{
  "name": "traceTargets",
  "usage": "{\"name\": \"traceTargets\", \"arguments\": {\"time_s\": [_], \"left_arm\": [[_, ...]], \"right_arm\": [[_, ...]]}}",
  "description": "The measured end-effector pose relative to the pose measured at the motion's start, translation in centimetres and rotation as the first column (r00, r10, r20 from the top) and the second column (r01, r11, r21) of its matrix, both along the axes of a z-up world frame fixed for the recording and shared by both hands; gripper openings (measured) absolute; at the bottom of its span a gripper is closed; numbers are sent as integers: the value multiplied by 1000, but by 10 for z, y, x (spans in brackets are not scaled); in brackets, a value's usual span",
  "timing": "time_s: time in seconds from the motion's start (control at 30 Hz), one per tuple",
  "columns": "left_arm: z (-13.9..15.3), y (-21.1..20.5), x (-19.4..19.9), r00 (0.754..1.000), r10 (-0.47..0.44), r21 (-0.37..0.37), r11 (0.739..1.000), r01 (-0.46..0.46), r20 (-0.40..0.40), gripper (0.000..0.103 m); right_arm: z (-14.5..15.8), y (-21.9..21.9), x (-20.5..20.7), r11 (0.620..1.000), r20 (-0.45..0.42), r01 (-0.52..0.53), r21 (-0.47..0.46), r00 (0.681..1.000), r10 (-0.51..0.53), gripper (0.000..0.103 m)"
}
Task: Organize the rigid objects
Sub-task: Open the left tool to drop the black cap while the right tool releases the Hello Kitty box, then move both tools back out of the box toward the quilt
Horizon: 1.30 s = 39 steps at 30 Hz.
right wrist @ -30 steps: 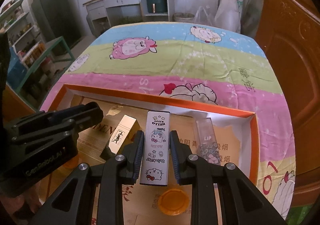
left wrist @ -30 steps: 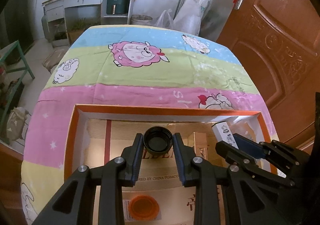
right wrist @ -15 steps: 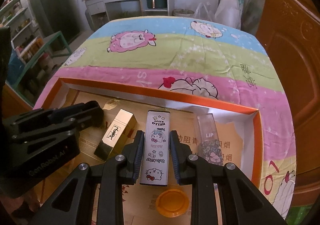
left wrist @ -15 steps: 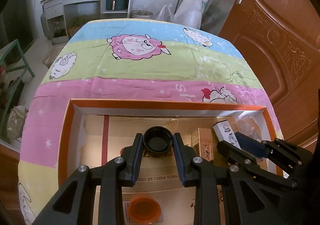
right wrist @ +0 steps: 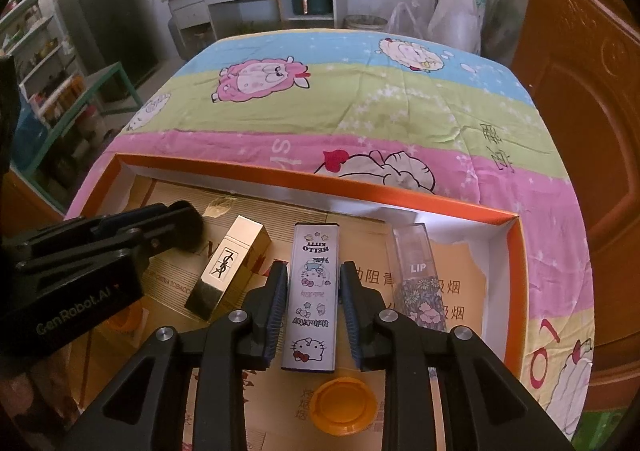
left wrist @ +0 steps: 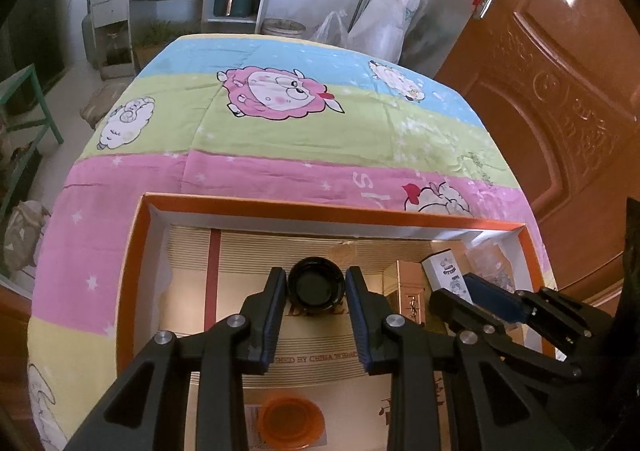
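My left gripper (left wrist: pixel 316 283) is shut on a black round cap (left wrist: pixel 316 285), held over the orange-rimmed box (left wrist: pixel 328 211); it also shows in the right wrist view (right wrist: pixel 188 225). My right gripper (right wrist: pixel 314 277) stands around a white Hello Kitty box (right wrist: pixel 314 291) that lies on the box floor; the pads sit slightly apart from its sides. A gold YSL lipstick case (right wrist: pixel 228 267) lies to its left and a clear LIP tube (right wrist: pixel 418 275) to its right.
Orange lids lie on the box floor, one in the left wrist view (left wrist: pixel 290 421) and one in the right wrist view (right wrist: pixel 344 399). The box sits on a cartoon sheep cloth (left wrist: pixel 288 123). A wooden door (left wrist: pixel 560 91) stands at right.
Both grippers have drawn back slightly toward the near side of the box. The right jaws now show small gaps beside the Hello Kitty box.
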<state>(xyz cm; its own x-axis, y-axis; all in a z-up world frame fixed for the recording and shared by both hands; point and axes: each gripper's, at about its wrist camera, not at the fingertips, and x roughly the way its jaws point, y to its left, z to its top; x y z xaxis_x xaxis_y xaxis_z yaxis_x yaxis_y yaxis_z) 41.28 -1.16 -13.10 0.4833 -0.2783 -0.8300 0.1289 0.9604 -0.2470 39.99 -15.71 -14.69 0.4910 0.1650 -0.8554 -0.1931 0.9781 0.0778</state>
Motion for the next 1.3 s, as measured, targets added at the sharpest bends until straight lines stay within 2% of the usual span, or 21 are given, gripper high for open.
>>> {"name": "traceTargets", "arguments": {"time_s": [0.07,0.2,0.7,1.3], "left_arm": [[1,1,-1,1000,4,8,1000,-4,6,35],[8,4,-6,999,4,-10,1000,-3,34,35],[40,13,-35,991,18,5,1000,-19,133,35],[75,9,-83,977,26,40,999,-35,212,35]], "right_arm": [[1,-1,-1,1000,2,0,2,1000,0,33],[5,-1,-3,1000,11,4,2,1000,-4,46],[33,-5,-29,1000,59,13,19,998,-14,46],[68,-11,-75,999,112,35,34,993,-39,46]]}}
